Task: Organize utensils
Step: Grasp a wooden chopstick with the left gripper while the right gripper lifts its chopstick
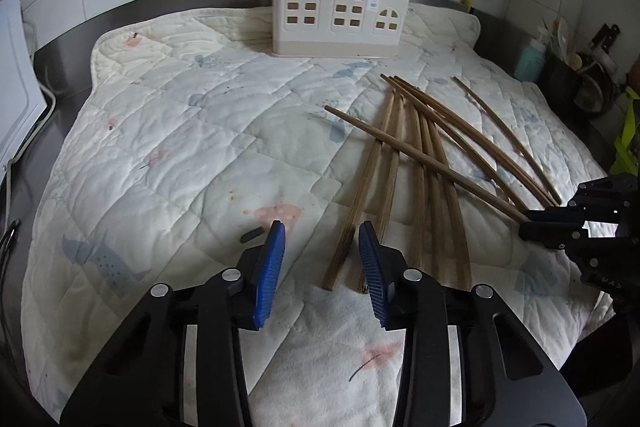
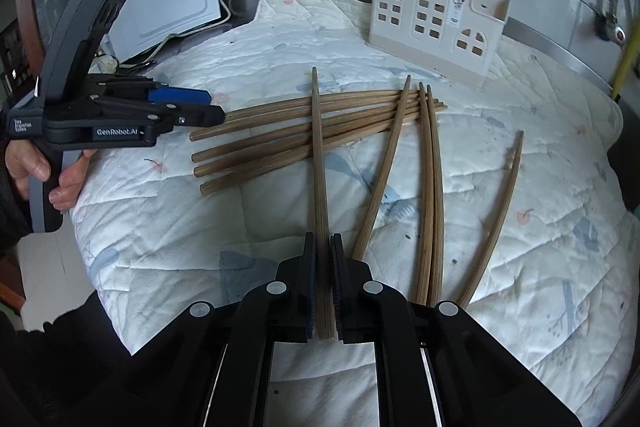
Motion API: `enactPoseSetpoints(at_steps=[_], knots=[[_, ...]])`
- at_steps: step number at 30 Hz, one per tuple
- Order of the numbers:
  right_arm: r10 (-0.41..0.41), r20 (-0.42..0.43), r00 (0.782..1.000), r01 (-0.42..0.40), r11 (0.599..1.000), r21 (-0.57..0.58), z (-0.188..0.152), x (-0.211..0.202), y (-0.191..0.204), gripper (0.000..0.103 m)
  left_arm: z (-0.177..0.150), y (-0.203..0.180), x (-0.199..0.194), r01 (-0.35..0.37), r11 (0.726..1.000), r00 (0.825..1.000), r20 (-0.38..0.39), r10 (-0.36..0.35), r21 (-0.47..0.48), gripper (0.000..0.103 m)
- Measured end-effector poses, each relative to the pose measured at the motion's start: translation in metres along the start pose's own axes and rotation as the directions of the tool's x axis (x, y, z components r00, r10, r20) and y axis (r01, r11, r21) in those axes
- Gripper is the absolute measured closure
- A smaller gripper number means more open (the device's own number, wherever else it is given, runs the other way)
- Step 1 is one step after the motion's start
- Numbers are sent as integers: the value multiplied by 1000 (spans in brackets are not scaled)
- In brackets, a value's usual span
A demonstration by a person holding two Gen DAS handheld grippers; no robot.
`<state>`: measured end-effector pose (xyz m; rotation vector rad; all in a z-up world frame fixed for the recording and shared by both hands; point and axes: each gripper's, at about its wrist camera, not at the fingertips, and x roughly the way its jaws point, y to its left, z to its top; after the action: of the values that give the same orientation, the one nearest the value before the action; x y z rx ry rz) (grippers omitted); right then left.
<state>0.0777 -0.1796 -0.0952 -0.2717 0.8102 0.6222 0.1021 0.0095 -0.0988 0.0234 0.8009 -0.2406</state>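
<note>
the right gripper (image 2: 323, 247) was clamped on one chopstick (image 2: 318, 147), its black pads pressed against the thick end while the thin tip reached out across a heap of other chopsticks (image 2: 304, 131) lying on a quilted mat (image 2: 520, 247). from the left wrist view, the same stick (image 1: 420, 157) ran slantwise over the pile (image 1: 424, 167) to the right gripper (image 1: 528, 221) at the frame's edge. the left gripper (image 1: 322, 239) hovered above the near ends of the pile with its blue pads (image 1: 272, 267) spread apart, holding nothing. a cream holder (image 1: 340, 13) shaped like a house with arched windows stood upright at the mat's far edge, well apart from the chopsticks. in the right wrist view the holder (image 2: 436, 27) stood beyond the sticks, and a hand (image 2: 44, 171) gripped the left gripper's (image 2: 208, 107) handle.
</note>
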Motion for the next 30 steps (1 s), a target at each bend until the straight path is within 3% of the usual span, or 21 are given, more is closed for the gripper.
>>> enactPoseSetpoints(at_steps=[18, 22, 30], knots=[[-57, 32, 998, 53, 993, 106, -7, -2, 5, 94, 12, -16, 18, 26, 995, 999, -50, -22, 96, 68], [-65, 36, 997, 60, 991, 117, -8, -4, 5, 94, 12, -10, 18, 35, 997, 998, -50, -31, 65, 79], [-63, 49, 997, 54, 984, 168, -15, -8, 4, 94, 10, -18, 17, 17, 993, 999, -48, -12, 113, 82]])
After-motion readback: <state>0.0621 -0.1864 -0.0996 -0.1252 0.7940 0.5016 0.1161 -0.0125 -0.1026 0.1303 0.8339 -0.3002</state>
